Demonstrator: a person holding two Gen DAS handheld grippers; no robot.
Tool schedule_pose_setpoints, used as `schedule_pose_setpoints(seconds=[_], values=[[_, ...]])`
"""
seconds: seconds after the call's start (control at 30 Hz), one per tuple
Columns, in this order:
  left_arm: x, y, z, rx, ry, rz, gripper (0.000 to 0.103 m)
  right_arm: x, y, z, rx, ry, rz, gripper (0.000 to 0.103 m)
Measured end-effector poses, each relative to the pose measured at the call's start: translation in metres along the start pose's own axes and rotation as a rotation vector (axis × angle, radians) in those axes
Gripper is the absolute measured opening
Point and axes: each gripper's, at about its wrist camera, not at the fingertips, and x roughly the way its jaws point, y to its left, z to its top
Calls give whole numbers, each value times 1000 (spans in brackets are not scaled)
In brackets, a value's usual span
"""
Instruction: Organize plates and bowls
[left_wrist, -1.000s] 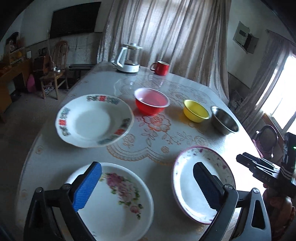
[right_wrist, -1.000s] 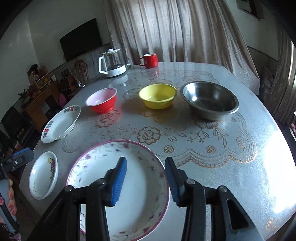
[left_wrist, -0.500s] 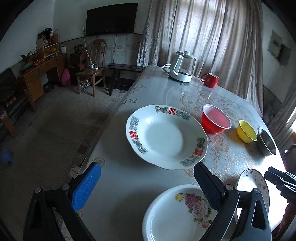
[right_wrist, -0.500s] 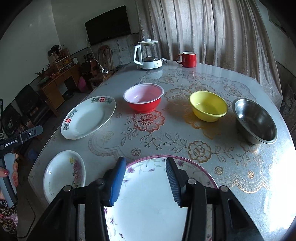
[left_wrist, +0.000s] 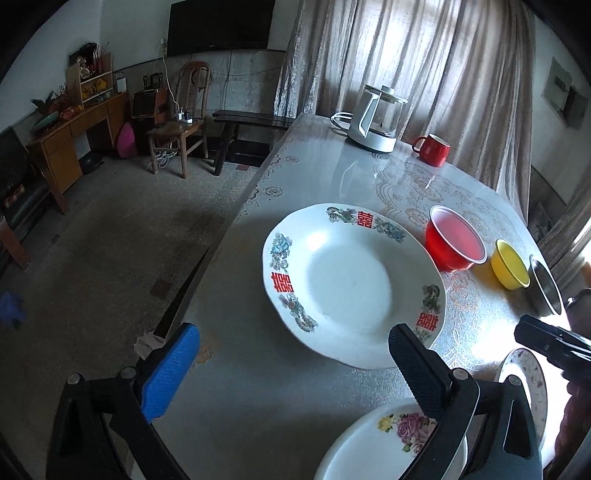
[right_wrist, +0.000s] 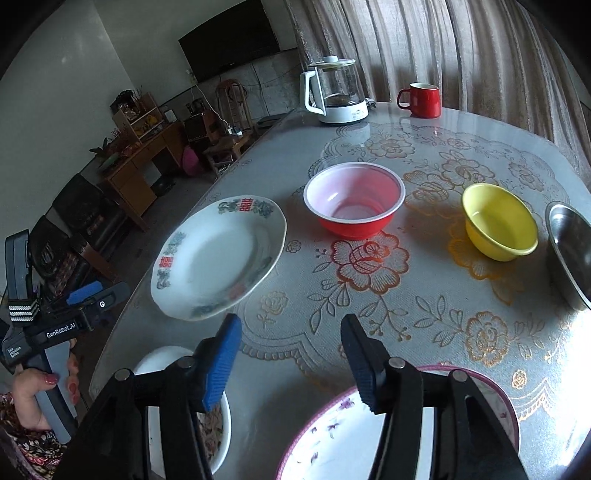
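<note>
The big white plate with red characters lies near the surface's left edge, untouched. The left gripper hangs released before it; the right gripper, empty, is opening. Best to pinch the near rim squarely.

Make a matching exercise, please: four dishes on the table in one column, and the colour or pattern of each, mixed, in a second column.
Column 1:
1. bowl nearest the large plate
2. middle bowl
3. large plate
4. small plate

Column 2:
a. pink rose
b. red outside, pale pink inside
c. red characters on rim
d. yellow

Pairs: 1-b, 2-d, 3-c, 4-a
</note>
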Motion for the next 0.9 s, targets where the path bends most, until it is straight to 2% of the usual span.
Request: schedule_pose_setpoints(seconds=[0.1, 0.27, 0.37, 0.53, 0.6, 0.67, 0.8, 0.83, 0.87, 0.9], values=[[14, 8, 11, -29, 27, -37, 103, 20, 5, 12, 4, 32, 27, 58], [40, 21, 27, -58, 44, 2, 102, 60, 6, 28, 52, 109, 33, 58], [58, 29, 34, -88, 68, -34, 97, 81, -1, 36, 132, 149, 63, 58], [84, 39, 42, -153, 112, -116, 94, 109, -8, 46, 207, 181, 72, 58], [91, 37, 44, -146, 114, -132, 88, 119, -8, 50, 224, 187, 86, 58], [101, 32, 45, -110, 139, -154, 69, 126, -7, 54, 222, 193, 77, 58], [110, 24, 45, -58, 148, -171, 63, 137, 0, 58, 191, 196, 70, 48], [110, 24, 45, -48, 140, -171, 58, 139, 2, 58, 185, 199, 73, 45], [112, 22, 45, -37, 143, -181, 48, 142, 4, 58, 180, 202, 79, 40], [113, 21, 46, -23, 141, -172, 46, 144, 5, 57, 178, 205, 79, 38]])
